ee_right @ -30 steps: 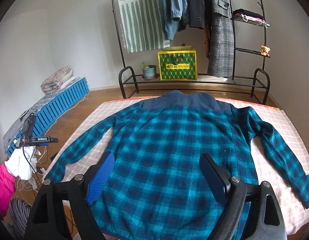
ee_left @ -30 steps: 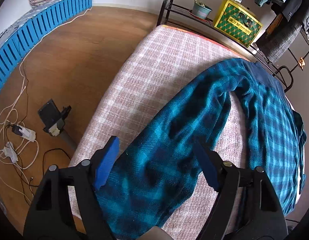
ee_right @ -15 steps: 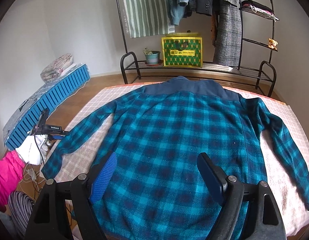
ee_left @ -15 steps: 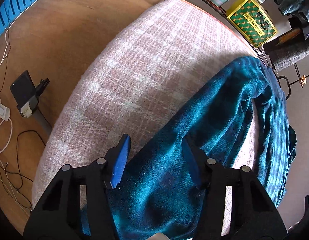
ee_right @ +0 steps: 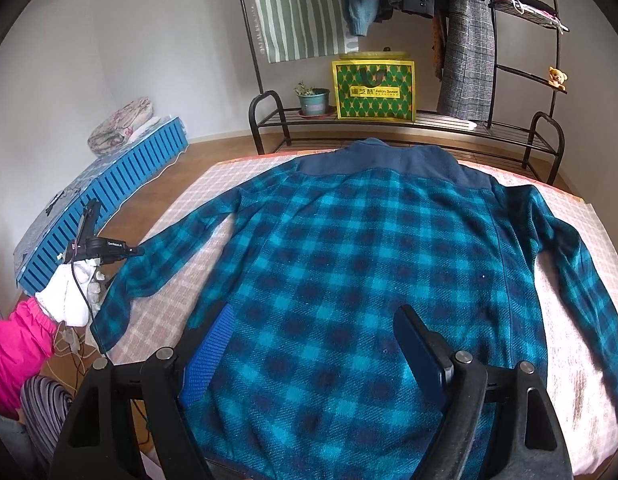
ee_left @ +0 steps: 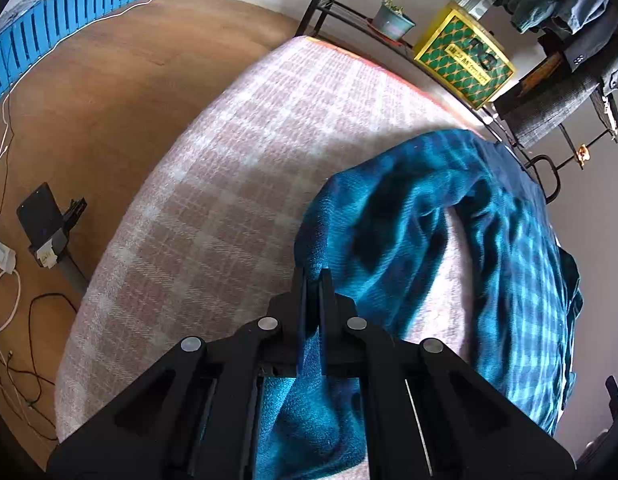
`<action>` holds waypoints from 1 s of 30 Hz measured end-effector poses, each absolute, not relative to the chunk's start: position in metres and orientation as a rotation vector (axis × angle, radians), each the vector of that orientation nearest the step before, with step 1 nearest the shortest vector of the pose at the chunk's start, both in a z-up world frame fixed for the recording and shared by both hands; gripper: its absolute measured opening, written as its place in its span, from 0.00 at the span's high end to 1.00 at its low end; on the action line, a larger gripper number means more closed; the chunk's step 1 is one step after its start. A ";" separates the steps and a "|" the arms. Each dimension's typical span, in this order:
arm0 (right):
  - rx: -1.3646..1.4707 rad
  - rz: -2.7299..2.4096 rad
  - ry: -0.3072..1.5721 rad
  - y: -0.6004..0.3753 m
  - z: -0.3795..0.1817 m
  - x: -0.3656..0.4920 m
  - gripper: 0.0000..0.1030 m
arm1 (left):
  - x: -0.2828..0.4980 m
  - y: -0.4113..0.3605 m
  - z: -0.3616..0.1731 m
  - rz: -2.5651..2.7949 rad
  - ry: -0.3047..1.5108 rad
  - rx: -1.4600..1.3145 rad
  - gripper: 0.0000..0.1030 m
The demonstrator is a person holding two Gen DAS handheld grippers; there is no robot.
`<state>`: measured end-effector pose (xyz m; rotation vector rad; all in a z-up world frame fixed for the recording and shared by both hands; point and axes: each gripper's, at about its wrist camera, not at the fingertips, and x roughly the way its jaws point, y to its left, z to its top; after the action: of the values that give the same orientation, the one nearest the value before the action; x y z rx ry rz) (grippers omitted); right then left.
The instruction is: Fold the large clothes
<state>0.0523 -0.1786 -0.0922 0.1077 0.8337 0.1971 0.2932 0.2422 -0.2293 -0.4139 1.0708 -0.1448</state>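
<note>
We count one garment, a blue-and-teal checked fleece shirt (ee_right: 373, 280) with a plain navy collar, lying back-up and flat on one bed cover (ee_right: 177, 284) of pale pink and white plaid weave; both its sleeves trail outward. We hold two black grippers. The left gripper (ee_left: 314, 276), angled steeply down at the bed, has just been closing and now pinches a fold of the shirt's left sleeve (ee_left: 389, 220), the fuzzy cloth bunched between its pressed-together jaws. The right gripper (ee_right: 309, 336) tilts down over the shirt's lower back, its jaws standing wide apart with nothing pinched, one ribbed blue pad (ee_right: 213, 344) showing. Beyond stand one black metal rack (ee_right: 389, 120), one green-and-yellow bag (ee_right: 373, 88) and one potted plant (ee_right: 313, 98).
</note>
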 end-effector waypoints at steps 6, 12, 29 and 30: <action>0.181 0.267 0.884 -0.191 -0.101 0.065 0.41 | 0.272 0.189 -0.168 -0.288 0.944 -0.358 0.98; 0.293 0.351 0.945 -0.207 -0.118 0.094 0.64 | 0.241 0.112 -0.129 -0.459 0.888 -0.306 0.98; 0.460 0.407 1.042 -0.236 -0.179 0.133 0.72 | 0.187 -0.076 -0.190 -0.647 1.062 0.011 0.98; 0.459 0.401 1.044 -0.238 -0.180 0.131 0.72 | 0.188 -0.076 -0.194 -0.643 1.078 0.010 0.98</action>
<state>0.1313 -0.2375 -0.1796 0.4591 1.0439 0.4014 0.1885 -0.0759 -0.1941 0.0101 1.0778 -0.6433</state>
